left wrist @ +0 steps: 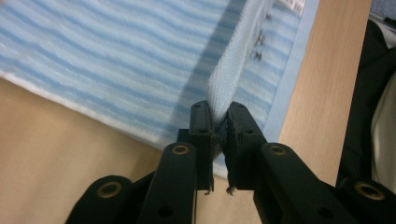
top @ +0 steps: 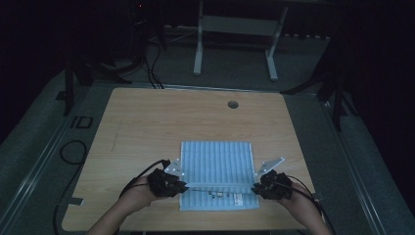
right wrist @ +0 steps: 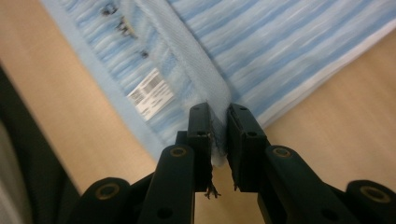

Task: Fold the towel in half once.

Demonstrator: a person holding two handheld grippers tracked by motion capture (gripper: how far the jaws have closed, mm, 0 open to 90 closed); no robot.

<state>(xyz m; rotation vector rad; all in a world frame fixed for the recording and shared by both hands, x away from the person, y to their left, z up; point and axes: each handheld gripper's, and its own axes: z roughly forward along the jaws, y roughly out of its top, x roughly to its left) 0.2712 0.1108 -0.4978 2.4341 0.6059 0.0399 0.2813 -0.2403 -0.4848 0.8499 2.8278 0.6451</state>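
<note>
My left gripper [top: 179,185] and right gripper [top: 256,188] each pinch an end of the towel's [top: 217,164] folded edge between their jaws. The blue striped towel lies flat on the near middle of the surface [top: 147,122].

A dim lab: bare wooden table [top: 147,122], trailing cables [top: 151,73], metal equipment frame [top: 235,29] behind

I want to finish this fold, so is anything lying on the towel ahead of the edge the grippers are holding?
Nothing visible: the left gripper and right gripper pinch the towel edge, and the striped cloth beyond lies bare.
</note>
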